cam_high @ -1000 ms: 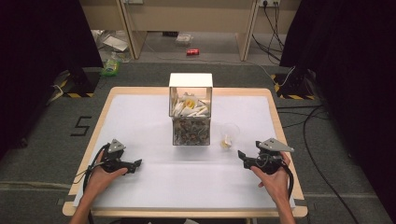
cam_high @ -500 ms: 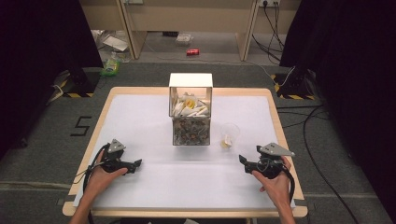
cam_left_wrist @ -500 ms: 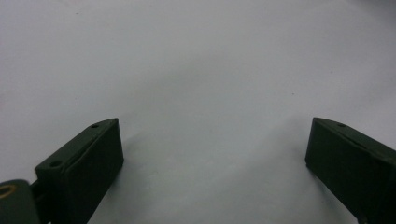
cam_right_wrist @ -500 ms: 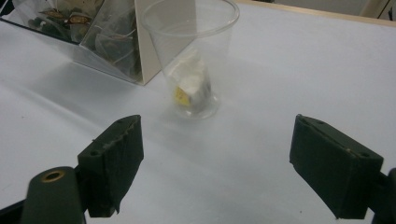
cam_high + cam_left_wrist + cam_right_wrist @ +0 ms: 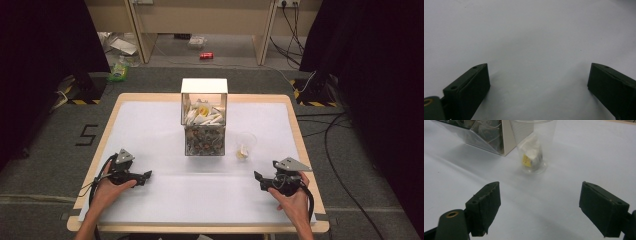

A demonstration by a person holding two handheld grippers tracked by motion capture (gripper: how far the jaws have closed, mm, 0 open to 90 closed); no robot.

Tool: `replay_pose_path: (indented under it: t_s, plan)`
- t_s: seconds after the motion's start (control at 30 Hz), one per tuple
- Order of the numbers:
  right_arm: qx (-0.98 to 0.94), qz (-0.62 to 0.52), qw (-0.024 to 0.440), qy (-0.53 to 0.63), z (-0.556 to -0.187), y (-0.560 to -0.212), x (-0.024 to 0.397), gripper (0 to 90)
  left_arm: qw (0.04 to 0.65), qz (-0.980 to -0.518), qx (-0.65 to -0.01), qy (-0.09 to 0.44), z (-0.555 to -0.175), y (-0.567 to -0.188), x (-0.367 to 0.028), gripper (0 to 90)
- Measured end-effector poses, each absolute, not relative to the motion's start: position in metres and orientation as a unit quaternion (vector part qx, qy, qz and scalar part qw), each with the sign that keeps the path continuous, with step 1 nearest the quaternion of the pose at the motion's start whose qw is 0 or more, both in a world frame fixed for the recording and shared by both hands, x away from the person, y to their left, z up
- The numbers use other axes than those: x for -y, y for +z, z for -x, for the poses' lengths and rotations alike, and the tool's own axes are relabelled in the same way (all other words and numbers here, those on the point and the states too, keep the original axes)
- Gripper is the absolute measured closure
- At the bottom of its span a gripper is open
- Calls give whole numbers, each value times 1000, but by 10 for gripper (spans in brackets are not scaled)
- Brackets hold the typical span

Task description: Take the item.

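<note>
Two hands rest low on a white bench [image 5: 150, 125], each holding a claw pointed inward. The left claw [image 5: 145, 176] sits near the front left; the right claw [image 5: 259, 179] near the front right. Both are wide open and empty. The right gripper view shows a clear plastic cup [image 5: 532, 147] holding a tea bag [image 5: 530, 155], just beside a clear box [image 5: 204, 117] of sachets.

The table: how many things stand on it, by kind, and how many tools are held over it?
Clear box of tea bags: 1
Clear plastic cup with a tea bag: 1
Tools, left and right, both open: 2
Total: 4
</note>
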State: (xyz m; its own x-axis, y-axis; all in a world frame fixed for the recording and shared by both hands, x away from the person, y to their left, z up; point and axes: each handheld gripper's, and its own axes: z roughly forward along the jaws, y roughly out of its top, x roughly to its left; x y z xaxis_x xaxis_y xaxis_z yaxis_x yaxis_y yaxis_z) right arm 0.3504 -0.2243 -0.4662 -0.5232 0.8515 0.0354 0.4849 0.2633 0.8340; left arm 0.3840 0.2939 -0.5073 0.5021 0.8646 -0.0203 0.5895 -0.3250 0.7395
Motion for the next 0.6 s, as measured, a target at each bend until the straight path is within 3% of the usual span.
replay_pose_path:
  t_s: [0.6]
  plan:
    - [-779,-433,209,403,-335,-478,222,185,355,-791,-460,194,-384,-507,-294,33]
